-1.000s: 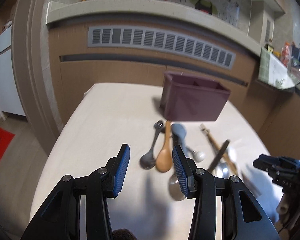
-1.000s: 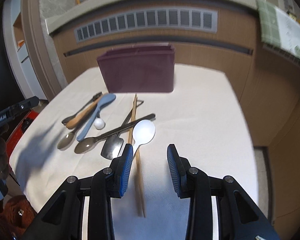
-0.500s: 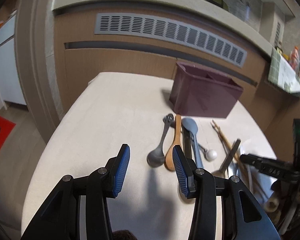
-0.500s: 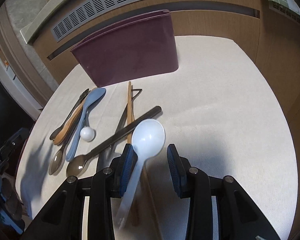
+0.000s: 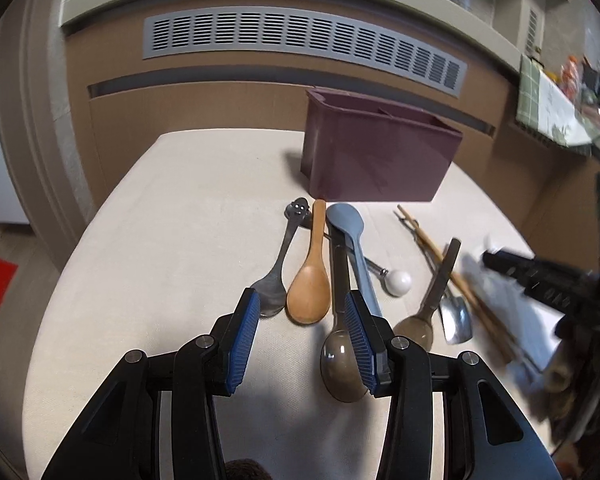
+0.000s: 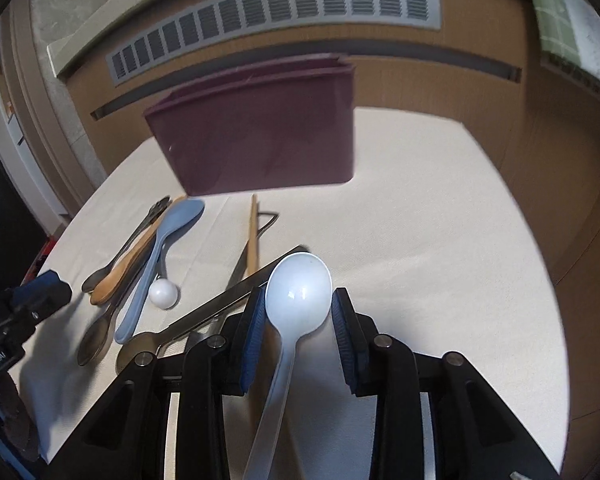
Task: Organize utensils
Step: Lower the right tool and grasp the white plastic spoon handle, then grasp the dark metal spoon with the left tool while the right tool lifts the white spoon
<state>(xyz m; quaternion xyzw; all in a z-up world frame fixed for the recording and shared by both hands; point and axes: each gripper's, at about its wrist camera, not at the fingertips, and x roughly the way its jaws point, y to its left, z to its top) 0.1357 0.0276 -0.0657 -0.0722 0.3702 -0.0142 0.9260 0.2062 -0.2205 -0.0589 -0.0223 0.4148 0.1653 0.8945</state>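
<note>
The maroon box [image 5: 374, 156] stands upright at the far side of the worktop [image 5: 172, 240], and the loose utensils lie in front of it.

Nearest the box on its left side are a grey metal spoon [image 5: 278, 268], a wooden spoon [image 5: 310, 288] just beside it, and a blue spoon [image 5: 352, 240] whose handle crosses a dark steel spoon [image 5: 340, 344]. A small white ball-ended piece [image 5: 399, 282] sits right of the blue spoon. Further right of the box's front lie chopsticks [image 5: 456, 276] and a dark-handled spoon [image 5: 432, 304].

The left gripper [image 5: 304, 328] hovers over the near end of these, its jaws apart, with the wooden spoon's bowl ahead of the gap and nothing held.

The right gripper [image 6: 298, 316] has a white plastic spoon [image 6: 298, 292] between its jaws, bowl pointing toward the box and handle running back under the tool. The jaws sit just beside the bowl on each side; whether they actually clamp it cannot be told.
</note>
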